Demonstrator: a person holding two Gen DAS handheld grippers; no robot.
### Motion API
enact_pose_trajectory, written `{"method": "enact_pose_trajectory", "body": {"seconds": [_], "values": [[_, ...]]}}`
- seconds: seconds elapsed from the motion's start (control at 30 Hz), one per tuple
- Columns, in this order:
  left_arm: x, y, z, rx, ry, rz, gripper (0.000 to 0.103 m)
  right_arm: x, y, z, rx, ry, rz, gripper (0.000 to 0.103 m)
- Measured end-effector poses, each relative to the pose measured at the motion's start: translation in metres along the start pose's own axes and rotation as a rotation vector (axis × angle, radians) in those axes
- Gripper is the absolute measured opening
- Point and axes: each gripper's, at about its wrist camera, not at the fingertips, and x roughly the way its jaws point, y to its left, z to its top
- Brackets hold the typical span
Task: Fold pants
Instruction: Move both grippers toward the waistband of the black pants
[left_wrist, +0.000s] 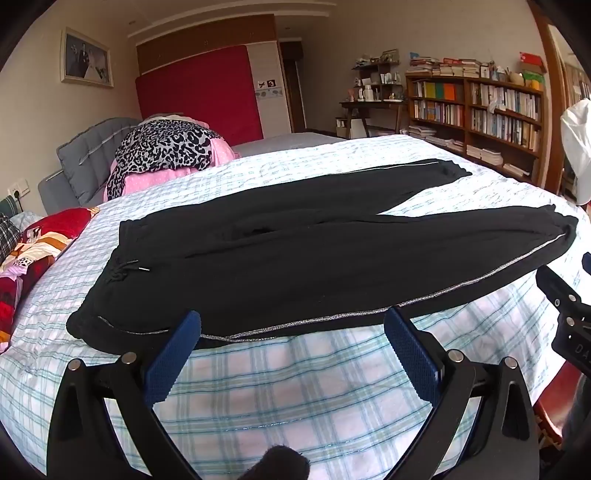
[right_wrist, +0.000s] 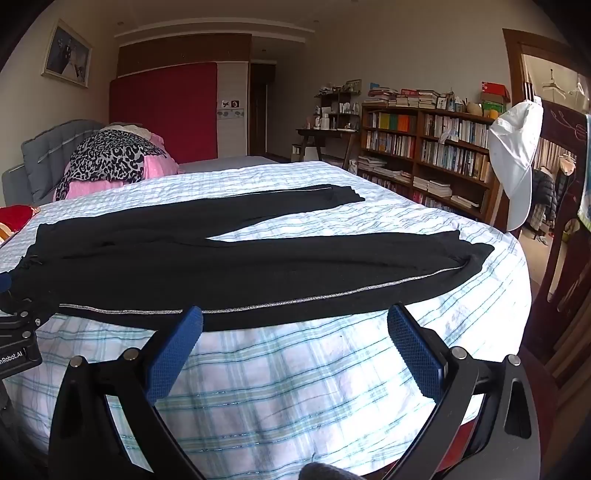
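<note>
Black pants (left_wrist: 295, 258) with a silver side stripe lie spread flat on the plaid bed (left_wrist: 295, 387), waistband at the left, both legs running right and splayed apart. They show the same way in the right wrist view (right_wrist: 240, 273). My left gripper (left_wrist: 291, 325) is open and empty, its blue pads just short of the near edge of the pants by the waist. My right gripper (right_wrist: 295, 321) is open and empty, just short of the near leg's striped edge. The bed also shows in the right wrist view (right_wrist: 295, 387).
Pink and leopard-print bedding (left_wrist: 166, 155) is piled at the headboard. A red patterned quilt (left_wrist: 33, 251) lies at the left. A bookshelf (right_wrist: 424, 147) stands along the right wall, with a white cap (right_wrist: 513, 158) hanging near the bed corner.
</note>
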Motion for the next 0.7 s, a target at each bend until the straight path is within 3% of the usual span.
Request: {"method": "enact_pose_trajectory", "body": {"seconds": [0.7], "values": [[0.022, 0.007, -0.006, -0.002, 0.029, -0.003, 0.098, 0.015, 0.001, -0.004, -0.001, 0.034, -0.005, 0.101]]}}
